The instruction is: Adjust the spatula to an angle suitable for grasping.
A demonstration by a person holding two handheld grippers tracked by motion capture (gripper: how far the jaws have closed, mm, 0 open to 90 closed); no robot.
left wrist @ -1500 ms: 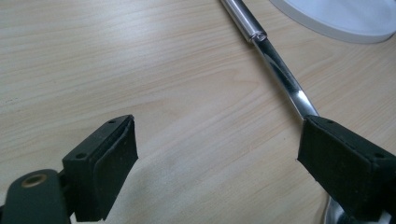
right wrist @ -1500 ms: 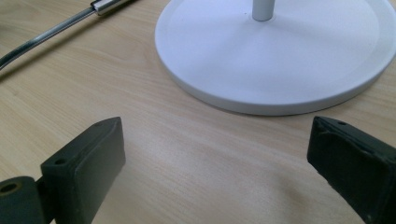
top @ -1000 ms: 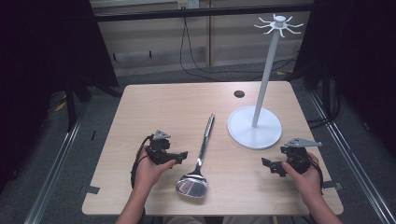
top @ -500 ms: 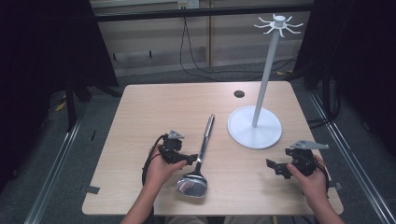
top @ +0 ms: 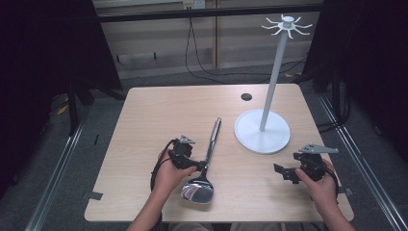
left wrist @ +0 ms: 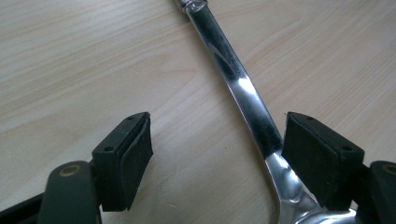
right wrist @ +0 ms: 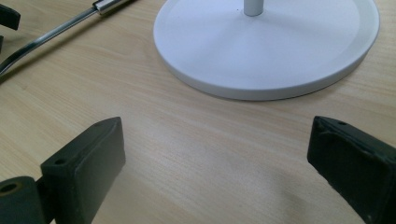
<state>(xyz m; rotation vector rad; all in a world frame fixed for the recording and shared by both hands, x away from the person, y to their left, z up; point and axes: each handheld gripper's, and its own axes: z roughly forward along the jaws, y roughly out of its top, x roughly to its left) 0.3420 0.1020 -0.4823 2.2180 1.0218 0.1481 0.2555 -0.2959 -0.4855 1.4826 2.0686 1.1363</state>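
**Left gripper brought onto the ladle neck, clamp not yet made**

Compared with a second ago: left gripper [top: 196, 165] shifted right across the near part of the table [top: 159, 120], from well left of the ladle [top: 210, 144] to a position astride its neck, just beyond the bowl. Jaws have just been closing, with the bright shaft between them.

In the left gripper view:
- Jaws released, with no clamp on the shaft.
- Right-hand pad [left wrist: 320, 154] touching or all but touching the shaft; cannot tell which.
- Left-hand pad [left wrist: 126, 156] well apart from it, with bare wood between.

Ladle flat on the table, near centre and in the same place as before. Bowl toward the near edge, handle running far and slightly right, tip near the base of the white stand [top: 262, 131].

Right gripper [top: 284, 172] parked at the near right, as before. Jaws spread wide and released, holding nothing, aimed at the stand base.

Judged as the end of the approach and the start of the grasp. Shaft sits off-centre, so expect it to slide sideways as the jaws close. Lift and any hanging on the stand not yet begun.
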